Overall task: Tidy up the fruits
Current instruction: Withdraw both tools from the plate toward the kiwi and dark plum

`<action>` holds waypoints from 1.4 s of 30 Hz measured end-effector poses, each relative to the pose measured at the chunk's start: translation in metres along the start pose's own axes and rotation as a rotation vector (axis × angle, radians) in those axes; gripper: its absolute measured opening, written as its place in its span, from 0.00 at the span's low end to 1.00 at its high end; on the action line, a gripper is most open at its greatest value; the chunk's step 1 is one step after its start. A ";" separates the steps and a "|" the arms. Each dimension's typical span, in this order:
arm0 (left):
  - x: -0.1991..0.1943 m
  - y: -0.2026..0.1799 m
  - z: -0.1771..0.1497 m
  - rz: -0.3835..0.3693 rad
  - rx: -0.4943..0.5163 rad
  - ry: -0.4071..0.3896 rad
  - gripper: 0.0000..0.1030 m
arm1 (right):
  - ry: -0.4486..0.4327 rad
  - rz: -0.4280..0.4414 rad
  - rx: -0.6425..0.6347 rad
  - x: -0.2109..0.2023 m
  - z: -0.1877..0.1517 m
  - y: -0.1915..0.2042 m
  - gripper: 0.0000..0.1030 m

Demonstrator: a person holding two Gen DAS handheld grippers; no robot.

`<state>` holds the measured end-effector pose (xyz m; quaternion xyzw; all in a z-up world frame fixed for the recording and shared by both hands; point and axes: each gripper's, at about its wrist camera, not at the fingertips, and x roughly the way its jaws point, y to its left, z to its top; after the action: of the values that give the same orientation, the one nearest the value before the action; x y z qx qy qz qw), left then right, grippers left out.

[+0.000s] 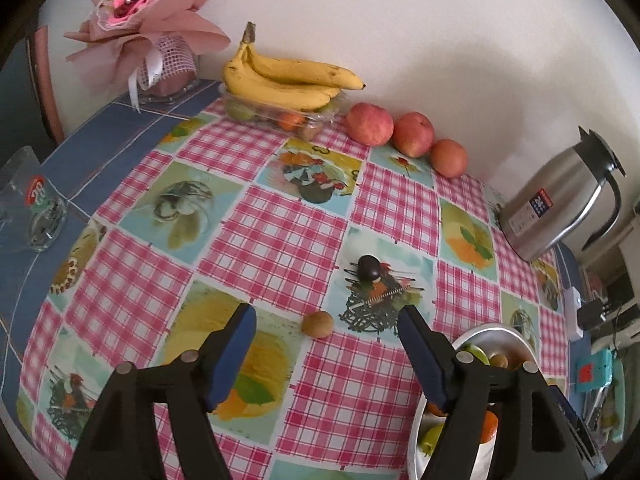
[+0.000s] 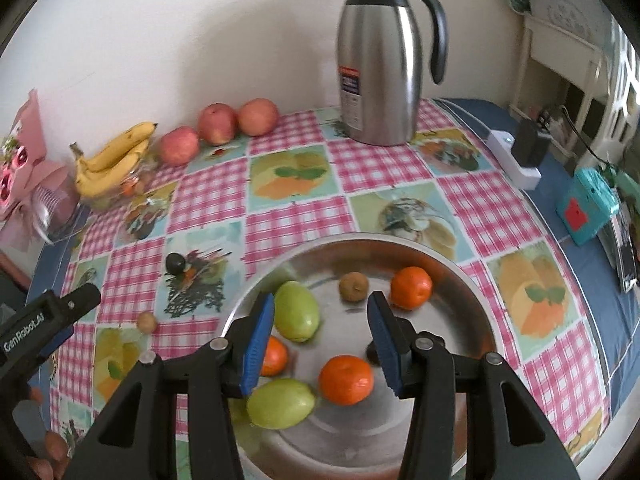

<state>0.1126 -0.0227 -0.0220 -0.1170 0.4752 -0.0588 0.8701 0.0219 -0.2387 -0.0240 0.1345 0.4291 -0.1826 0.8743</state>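
Small brown fruit (image 1: pixel 317 324) beyond left claw (image 1: pixel 326 322)

Steel tray (image 2: pixel 460 280) shiny, smooth; jug (image 2: pixel 376 68) brushed metal (plastic handle); tablecloth (image 1: pixel 280 216) glossy vinyl.

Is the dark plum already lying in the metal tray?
No, the dark plum sits on the tablecloth, outside the metal tray and to its left.

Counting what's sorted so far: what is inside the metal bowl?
Metal bowl: two green fruits, three oranges, one small brown fruit. A dark item behind the right gripper is mostly hidden.
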 end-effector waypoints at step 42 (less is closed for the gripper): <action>0.028 0.032 0.001 0.124 -0.057 0.001 1.00 | 0.099 0.030 -0.023 0.032 -0.013 0.004 1.00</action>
<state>0.1281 0.0024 -0.0525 -0.1121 0.4834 0.0086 0.8681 0.0326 -0.2367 -0.0566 0.1397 0.4720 -0.1577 0.8560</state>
